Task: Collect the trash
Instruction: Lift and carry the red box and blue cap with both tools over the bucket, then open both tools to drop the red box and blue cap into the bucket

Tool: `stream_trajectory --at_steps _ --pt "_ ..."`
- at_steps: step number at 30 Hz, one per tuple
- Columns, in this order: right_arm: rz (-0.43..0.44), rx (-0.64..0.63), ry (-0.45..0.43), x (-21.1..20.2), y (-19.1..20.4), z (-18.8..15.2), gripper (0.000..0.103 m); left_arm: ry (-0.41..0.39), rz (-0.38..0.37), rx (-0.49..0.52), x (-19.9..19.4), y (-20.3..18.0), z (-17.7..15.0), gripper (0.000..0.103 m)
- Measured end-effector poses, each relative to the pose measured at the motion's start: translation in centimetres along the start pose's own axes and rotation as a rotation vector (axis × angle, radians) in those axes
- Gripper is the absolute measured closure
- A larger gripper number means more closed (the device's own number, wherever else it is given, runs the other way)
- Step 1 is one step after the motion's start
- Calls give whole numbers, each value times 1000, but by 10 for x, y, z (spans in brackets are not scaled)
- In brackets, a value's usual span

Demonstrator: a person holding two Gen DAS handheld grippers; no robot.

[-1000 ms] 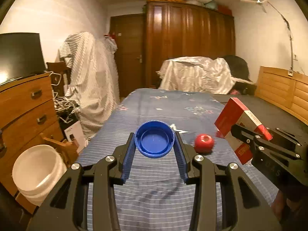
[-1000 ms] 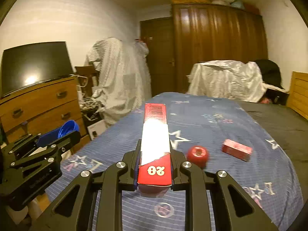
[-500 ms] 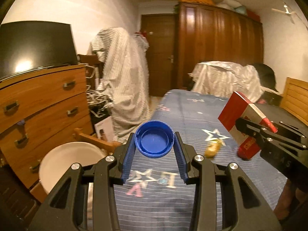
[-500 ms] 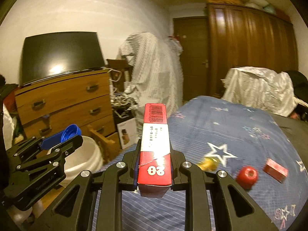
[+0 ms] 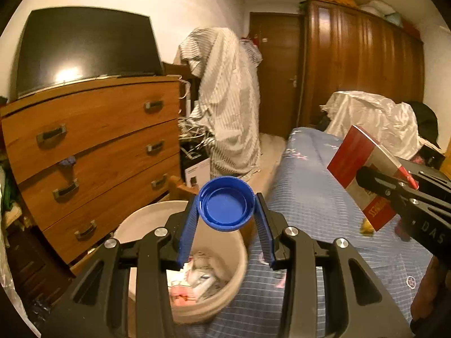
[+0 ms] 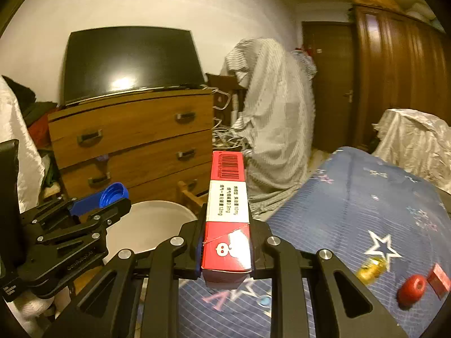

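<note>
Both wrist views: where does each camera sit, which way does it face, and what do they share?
Left wrist: behind the left gripper, clamped on a blue cap, above the white bin; right gripper intrudes.
Right wrist: behind the right gripper, clamped on a red box; left gripper intrudes.
Shared: bin, dresser, bed.

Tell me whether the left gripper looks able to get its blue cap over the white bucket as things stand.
Probably yes. The left gripper holds the blue cap just above the near rim of the white bucket, whose mouth is open, with trash only low inside. Nothing lies between them.
</note>
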State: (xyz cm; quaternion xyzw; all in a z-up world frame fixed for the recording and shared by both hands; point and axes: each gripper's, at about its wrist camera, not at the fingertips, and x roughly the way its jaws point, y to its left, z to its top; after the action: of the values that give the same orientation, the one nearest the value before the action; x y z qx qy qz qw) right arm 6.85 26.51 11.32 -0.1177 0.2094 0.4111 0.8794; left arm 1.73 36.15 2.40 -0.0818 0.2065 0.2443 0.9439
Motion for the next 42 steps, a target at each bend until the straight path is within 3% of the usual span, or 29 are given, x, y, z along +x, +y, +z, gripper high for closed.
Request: stream_trajectory --at_steps 11,17,24,33,42 --pt "146 -26 148 97 45 28 80 99 55 -38 33 61 -1 65" --pt "225 -39 318 161 68 22 80 216 46 -45 66 90 -4 65" --pt "247 -71 471 214 89 9 80 370 34 -16 104 107 -9 65" --pt "248 -107 544 236 94 0 80 488 26 -14 129 123 -23 65" --pt "255 -110 559 240 92 -5 80 522 16 -18 136 129 -31 65"
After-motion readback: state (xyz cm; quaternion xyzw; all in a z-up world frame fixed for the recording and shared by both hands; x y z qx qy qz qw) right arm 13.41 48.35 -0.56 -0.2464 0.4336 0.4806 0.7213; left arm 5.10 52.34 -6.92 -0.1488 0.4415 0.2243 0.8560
